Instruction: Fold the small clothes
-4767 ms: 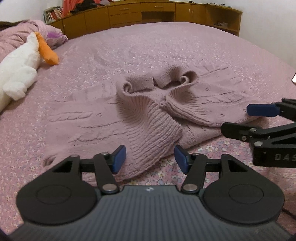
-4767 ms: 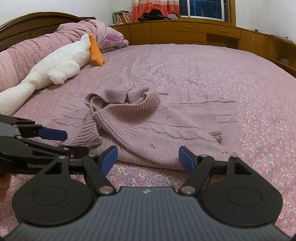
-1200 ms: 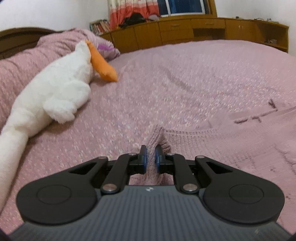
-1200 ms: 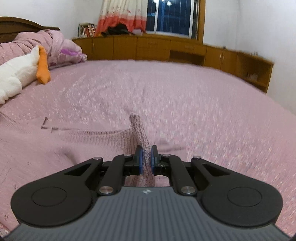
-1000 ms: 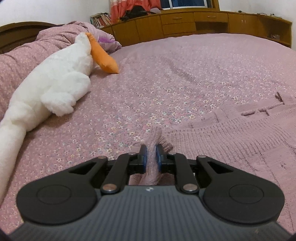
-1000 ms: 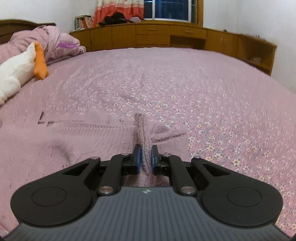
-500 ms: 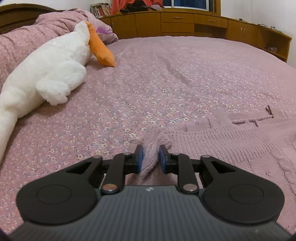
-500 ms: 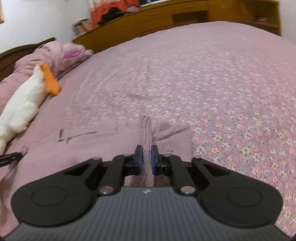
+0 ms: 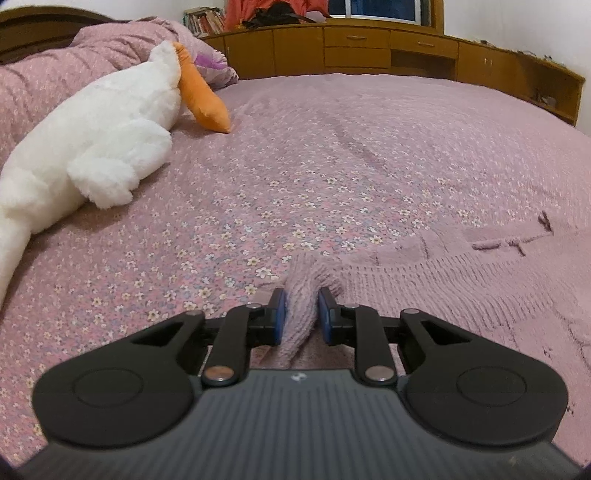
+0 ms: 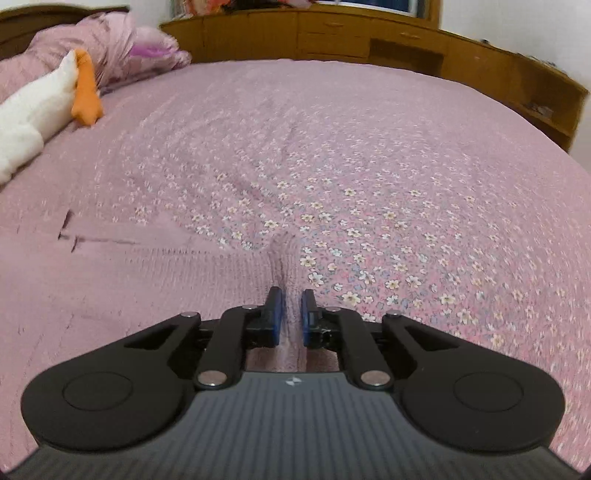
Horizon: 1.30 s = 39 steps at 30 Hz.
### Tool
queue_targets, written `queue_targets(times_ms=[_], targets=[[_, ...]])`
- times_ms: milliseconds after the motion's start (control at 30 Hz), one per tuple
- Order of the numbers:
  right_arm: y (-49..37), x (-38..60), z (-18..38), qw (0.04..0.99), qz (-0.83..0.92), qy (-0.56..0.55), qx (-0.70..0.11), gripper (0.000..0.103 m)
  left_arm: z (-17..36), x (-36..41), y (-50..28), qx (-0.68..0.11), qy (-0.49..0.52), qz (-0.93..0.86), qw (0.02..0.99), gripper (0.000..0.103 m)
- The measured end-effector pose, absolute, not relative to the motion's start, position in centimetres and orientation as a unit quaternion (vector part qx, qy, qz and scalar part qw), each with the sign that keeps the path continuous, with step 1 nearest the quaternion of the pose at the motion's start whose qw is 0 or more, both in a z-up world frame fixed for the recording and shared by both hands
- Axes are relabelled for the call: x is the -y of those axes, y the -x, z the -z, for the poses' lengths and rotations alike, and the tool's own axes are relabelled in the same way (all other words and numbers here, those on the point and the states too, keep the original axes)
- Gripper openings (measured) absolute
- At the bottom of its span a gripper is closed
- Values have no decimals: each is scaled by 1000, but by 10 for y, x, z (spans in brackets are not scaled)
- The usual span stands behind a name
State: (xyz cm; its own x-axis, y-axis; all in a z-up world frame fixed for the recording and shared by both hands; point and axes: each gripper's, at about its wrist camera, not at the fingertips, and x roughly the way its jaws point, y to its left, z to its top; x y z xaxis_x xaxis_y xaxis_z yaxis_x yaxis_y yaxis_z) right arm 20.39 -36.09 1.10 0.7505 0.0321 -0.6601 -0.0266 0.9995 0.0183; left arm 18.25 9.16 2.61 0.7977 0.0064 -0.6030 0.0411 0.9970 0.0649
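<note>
Lying spread on the pink floral bedspread [image 9: 332,166] is a dusty-pink ribbed knit sweater [image 9: 461,291], its two near corners bunched up into ridges at the two grippers. The black left gripper with blue pads [image 9: 298,314] has one ridge of the knit between its pads; the wool fills the gap and both pads touch it, so it is clamped on the sweater, though loosely. In the right wrist view the black right gripper with blue pads [image 10: 290,315] stands over the other corner of the sweater [image 10: 147,295]; its jaws are opening, a thin fold of knit runs between them, and a slim gap shows at either side of the fold, so the pads no longer press on it. That view is blurred.

A white plush goose with an orange beak [image 9: 107,140] lies along the left side of the bed, well apart from the sweater, its head against a bundled pink quilt [image 9: 74,62]. Beyond the bed runs a row of brown wooden cabinets with drawers [image 9: 354,48]. One open shelf at its left end holds a row of books [image 9: 201,22]; an open compartment at the far right holds small things too tiny to tell. Orange cloth [image 9: 266,11] is heaped on the cabinet top.
</note>
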Motion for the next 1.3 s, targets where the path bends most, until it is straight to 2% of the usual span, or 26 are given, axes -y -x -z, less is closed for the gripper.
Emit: queue_targets(times_ms=[167, 233, 333, 400, 433, 467, 667, 733, 833, 1200, 1300], targets=[[-176, 367, -27, 946, 7, -34, -321, 49, -28, -106, -183, -320, 2, 21, 947, 23], [-156, 366, -34, 950, 14, -45, -309, 55, -26, -107, -186, -330, 4, 30, 943, 27], [-121, 364, -40, 953, 11, -67, -294, 56, -27, -105, -185, -340, 0, 46, 939, 32], [-104, 363, -38, 953, 3, -82, -290, 57, -30, -103, -179, -334, 2, 60, 941, 45], [-96, 361, -36, 953, -3, -88, -290, 57, -32, -103, -176, -330, 2, 68, 942, 58], [-89, 359, -34, 952, -8, -91, -292, 57, -33, -101, -173, -325, -4, 71, 943, 63], [-78, 349, -5, 946, 2, -71, -315, 57, -27, -89, -175, -316, -106, 3, 943, 62], [-76, 351, 2, 945, 1, -83, -315, 57, -26, -96, -179, -317, -103, -23, 943, 62], [-76, 358, 5, 943, 6, -103, -316, 68, -25, -113, -183, -324, -70, -55, 942, 63], [-74, 372, 6, 937, 2, -159, -311, 71, -57, -110, -150, -337, -37, -14, 941, 62], [-69, 373, 1, 935, 5, -177, -307, 81, -67, -99, -134, -343, -36, -1, 939, 62]])
